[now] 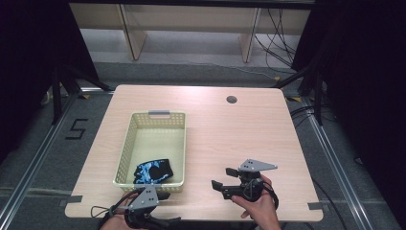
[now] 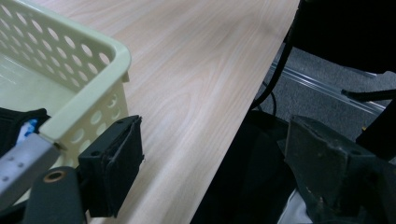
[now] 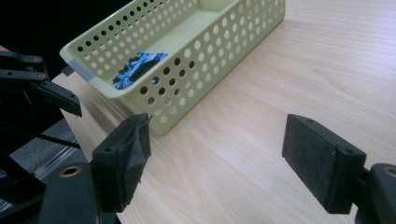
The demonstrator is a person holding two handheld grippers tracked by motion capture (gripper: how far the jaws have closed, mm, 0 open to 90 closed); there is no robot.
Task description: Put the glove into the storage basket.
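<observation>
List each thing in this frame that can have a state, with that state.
Basket: upright on the table, open-topped.
Black-and-blue cloth: crumpled inside the basket's near end.
Left gripper: open, nothing between its pads.
Right gripper: open, nothing between its pads, over bare table.

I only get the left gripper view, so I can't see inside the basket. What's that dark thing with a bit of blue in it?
Observer: It's a black cloth with blue patches, lying crumpled at the near end of the basket.
Operator: Is anything else in there?
Observer: No, the rest of the basket's floor is bare.
Operator: Where's my other hand?
Observer: To the right of the basket, over the table, with the right tongs open and nothing between them.
</observation>
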